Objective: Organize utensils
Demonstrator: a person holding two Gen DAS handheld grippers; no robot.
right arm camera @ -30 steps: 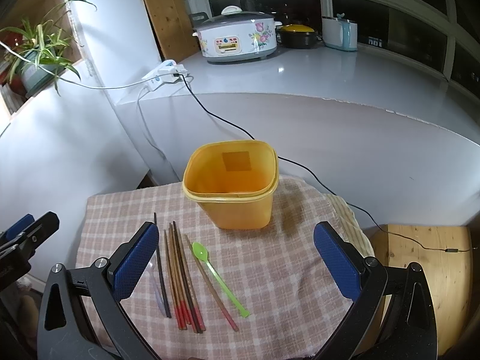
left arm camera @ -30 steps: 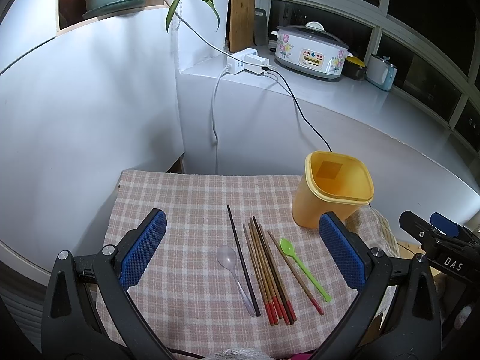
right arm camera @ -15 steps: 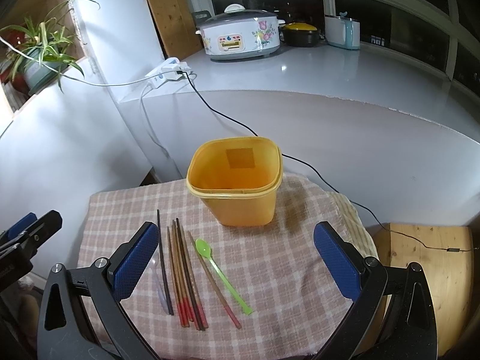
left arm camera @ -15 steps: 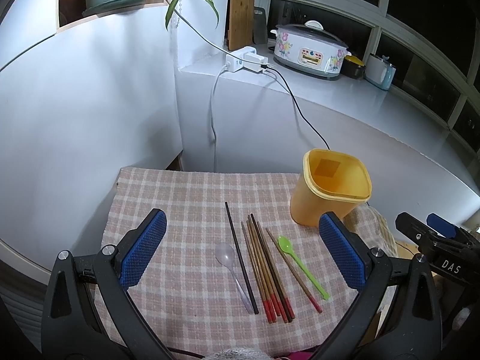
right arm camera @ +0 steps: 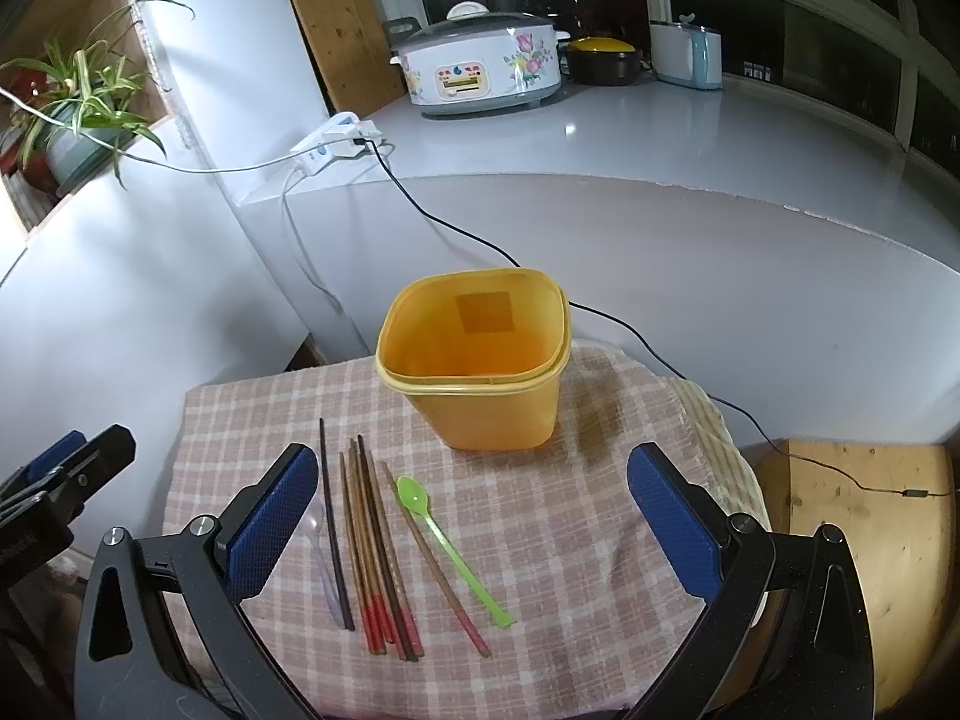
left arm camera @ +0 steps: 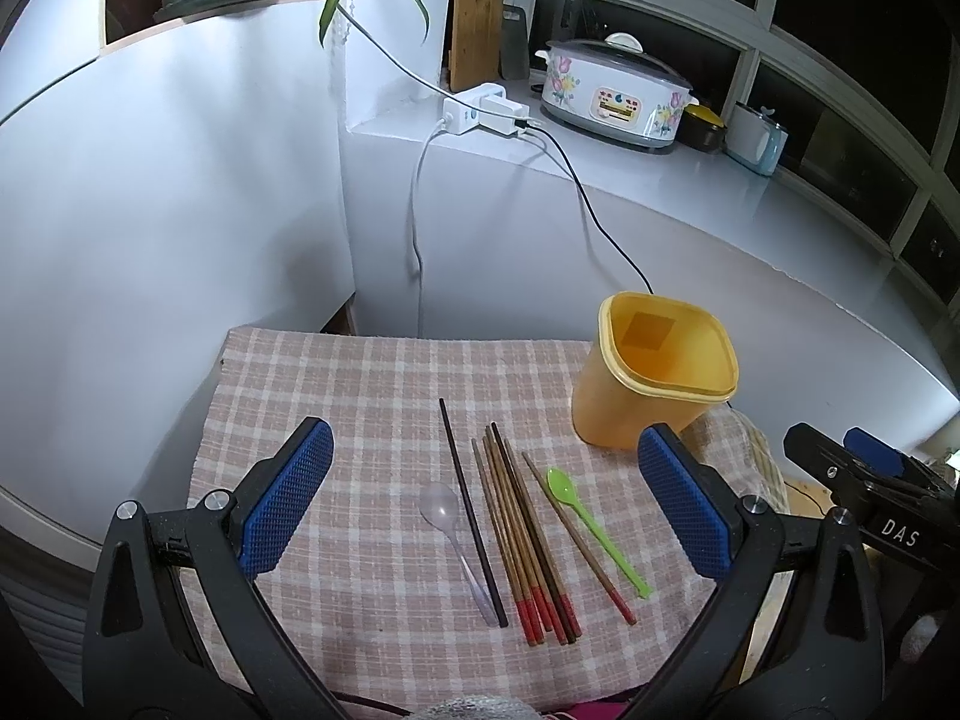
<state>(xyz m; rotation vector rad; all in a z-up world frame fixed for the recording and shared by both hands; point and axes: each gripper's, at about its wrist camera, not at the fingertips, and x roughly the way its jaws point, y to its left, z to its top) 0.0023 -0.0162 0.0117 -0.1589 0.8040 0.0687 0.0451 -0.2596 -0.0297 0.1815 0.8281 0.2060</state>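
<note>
We are holding the left hand-held gripper [left arm camera: 480, 504] and right hand-held gripper [right arm camera: 474, 516] released, hovering over chopsticks [left arm camera: 528, 534], green spoon [left arm camera: 591, 525], yellow container [right arm camera: 480, 360] sitting at frame centre on the checked cloth [right arm camera: 570, 570].

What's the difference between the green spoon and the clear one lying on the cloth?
The green spoon is opaque bright green, while the clear spoon is see-through and hard to spot against the checked cloth. The green spoon lies at the right end of the row, nearest the yellow container; the clear spoon lies at the left end, beside the black chopstick. Both are plastic, with bowls pointing away from the cameras.
</note>
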